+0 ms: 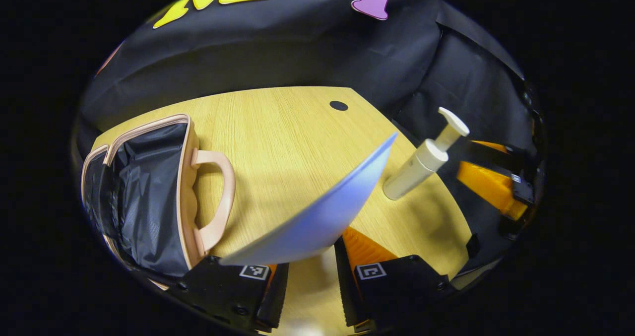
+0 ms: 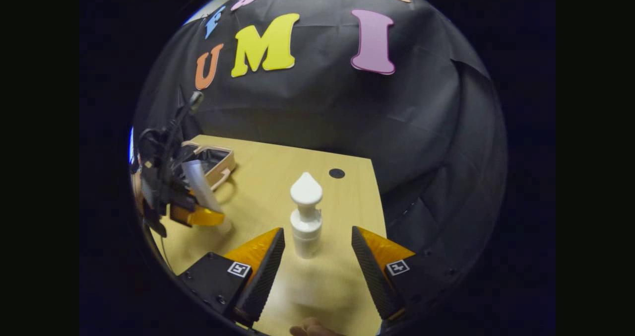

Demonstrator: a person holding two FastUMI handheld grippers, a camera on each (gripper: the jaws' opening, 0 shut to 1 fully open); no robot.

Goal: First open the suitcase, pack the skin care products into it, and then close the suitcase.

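Observation:
A small pink suitcase (image 1: 149, 192) lies open at the left of the left gripper view, its black lining showing and its handle toward the table's middle. My left gripper (image 1: 312, 271) is shut on a pale blue tube (image 1: 337, 202) that slants up to the right, above the table. A white pump bottle (image 1: 421, 167) stands on the table to the right. In the right gripper view the pump bottle (image 2: 306, 217) stands between the fingers of my open right gripper (image 2: 317, 256), untouched. The left gripper (image 2: 193, 212) with the tube (image 2: 201, 184) hangs at the left, in front of the suitcase (image 2: 218, 162).
The wooden table (image 2: 278, 167) has a round black hole (image 2: 337, 173) near its far right corner, and its right edge runs close beside the bottle. Black cloth walls stand behind and to the right. A fingertip (image 2: 310, 328) shows at the bottom edge.

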